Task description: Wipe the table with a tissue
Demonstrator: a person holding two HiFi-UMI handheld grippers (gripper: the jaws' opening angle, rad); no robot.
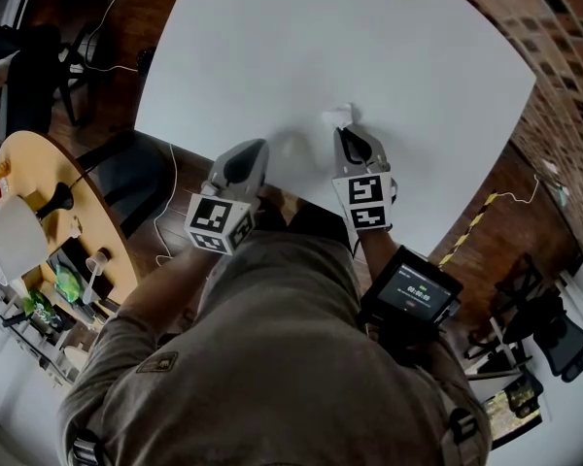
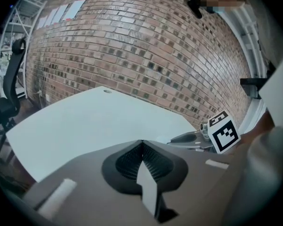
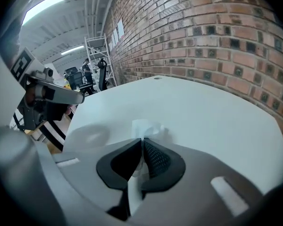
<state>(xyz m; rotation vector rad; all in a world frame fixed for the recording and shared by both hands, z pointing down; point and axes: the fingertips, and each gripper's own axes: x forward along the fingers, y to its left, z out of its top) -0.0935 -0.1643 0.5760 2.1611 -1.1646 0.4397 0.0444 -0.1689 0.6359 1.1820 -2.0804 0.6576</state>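
A white tissue [image 1: 338, 116] pokes out from the tips of my right gripper [image 1: 348, 132], which is shut on it over the near part of the white table [image 1: 369, 56]. In the right gripper view the tissue [image 3: 146, 127] sticks out past the closed jaws, just above the tabletop [image 3: 203, 112]. My left gripper [image 1: 255, 149] hovers at the table's near edge, to the left of the right one, jaws shut with nothing in them. The left gripper view shows its closed jaws [image 2: 141, 145] over the table [image 2: 94, 121] and the right gripper [image 2: 198, 138] beside it.
A brick wall [image 1: 564, 95] runs along the table's right side. A round wooden table [image 1: 49, 221] with clutter stands at the left, office chairs [image 1: 539, 328] at lower right. A yellow-black cable [image 1: 471, 226] lies on the floor by the table's right corner.
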